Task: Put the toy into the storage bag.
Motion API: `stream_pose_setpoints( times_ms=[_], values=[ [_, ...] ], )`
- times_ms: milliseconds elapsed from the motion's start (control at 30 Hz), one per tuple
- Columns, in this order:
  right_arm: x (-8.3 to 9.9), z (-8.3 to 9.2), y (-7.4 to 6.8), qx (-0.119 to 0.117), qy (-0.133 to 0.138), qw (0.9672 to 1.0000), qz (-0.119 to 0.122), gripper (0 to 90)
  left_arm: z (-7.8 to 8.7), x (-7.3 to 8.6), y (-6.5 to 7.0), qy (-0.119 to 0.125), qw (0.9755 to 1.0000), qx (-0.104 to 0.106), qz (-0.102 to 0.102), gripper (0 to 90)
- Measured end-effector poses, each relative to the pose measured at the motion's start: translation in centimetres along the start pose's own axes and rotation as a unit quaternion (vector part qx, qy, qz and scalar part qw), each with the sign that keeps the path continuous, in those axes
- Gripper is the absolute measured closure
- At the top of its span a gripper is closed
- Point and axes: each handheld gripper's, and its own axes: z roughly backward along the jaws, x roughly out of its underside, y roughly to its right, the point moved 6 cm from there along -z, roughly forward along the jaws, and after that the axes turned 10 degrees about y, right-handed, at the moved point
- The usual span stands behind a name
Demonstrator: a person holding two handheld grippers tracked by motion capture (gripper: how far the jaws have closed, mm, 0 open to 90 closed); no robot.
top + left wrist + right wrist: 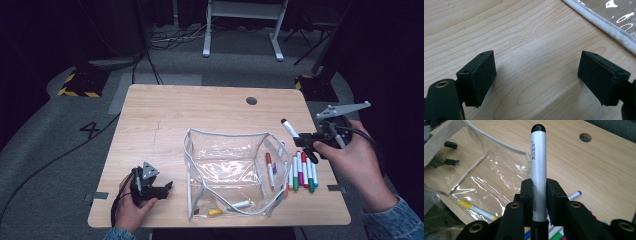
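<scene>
The black-capped marker [538,170] sits clamped in the right gripper [306,141], fingers [527,195] clenched on its white barrel, cap end pointing up and left in the high view, in the air over the right part of the surface [200,107]. Just below it lies a row of coloured markers [301,172], side by side near the right edge. Left of that row stands the clear zip pouch [230,170], mouth open, its white-trimmed rim close to the marker's tip; a yellow-capped marker [216,212] and another lie inside, near the front edge. Across the pouch, the left gripper [167,187] rests low by the front-left corner, fingers [480,75] released and spread wide over bare wood, pouch trim [604,25] just beyond. Behind the pouch the surface runs open to the far edge, apart from a round hole [251,100].
</scene>
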Motion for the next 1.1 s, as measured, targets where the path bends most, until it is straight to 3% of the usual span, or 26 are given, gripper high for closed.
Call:
stream_pose_setpoints(
  times_ms=[200, 433, 567, 867, 1100],
  values=[
    [-1.6, -1.5, -3.4, -0.029, -0.01, 0.9989, 0.035, 77.1, 0.0, 0.0, 0.0, 0.0, 1.0, 0.0, 0.0, 15.3],
    [-2.0, -3.9, -6.9, -0.082, -0.033, 0.9939, 0.066, 77.1, 0.0, 0.0, 0.0, 0.0, 1.0, 0.0, -0.001, 15.3],
    [-1.7, -5.3, -8.0, -0.093, -0.052, 0.9911, 0.079, 77.1, 0.0, 0.0, 0.0, 0.002, 1.0, 0.0, -0.001, 15.3],
    [-0.6, -8.3, -10.3, -0.129, -0.091, 0.9814, 0.109, 77.1, 0.0, 0.0, -0.1, 0.002, 1.0, 0.0, -0.002, 15.3],
    [0.6, -10.7, -11.3, -0.133, -0.131, 0.9736, 0.132, 77.1, 0.0, 0.0, 0.0, 0.002, 1.0, 0.0, -0.001, 15.3]
  ],
)
